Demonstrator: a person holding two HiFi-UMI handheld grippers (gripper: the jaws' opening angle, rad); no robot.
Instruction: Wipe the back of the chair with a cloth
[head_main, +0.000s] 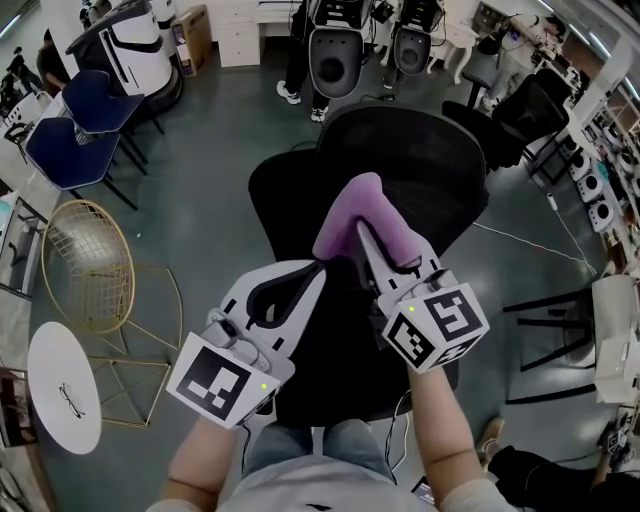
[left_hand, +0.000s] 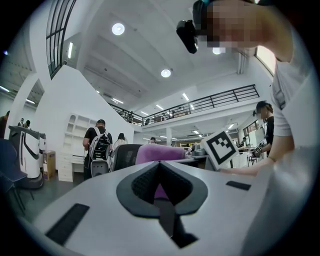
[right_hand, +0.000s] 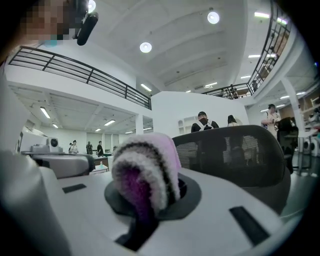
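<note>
Fingers of left gripper (head_main: 318, 268) clenched tip to tip on nothing: smooth grey shells around a dark ribbed hollow. Just past those tips, purple cloth (head_main: 352, 215), fluffy, folded into a thick roll, raised over the black chair (head_main: 440, 160). Hard to judge from above whether touching the left tips. Grasped by right gripper (head_main: 365, 235), fingers pinched on the fold. Shown only by the right gripper view: white-tipped pile with a dark band along the fold, and the curved mesh chair back (right_hand: 235, 150) close beyond, contact unclear. Shown only by the head view: broad black seat beneath both grippers, with the chair's base hidden under it.
</note>
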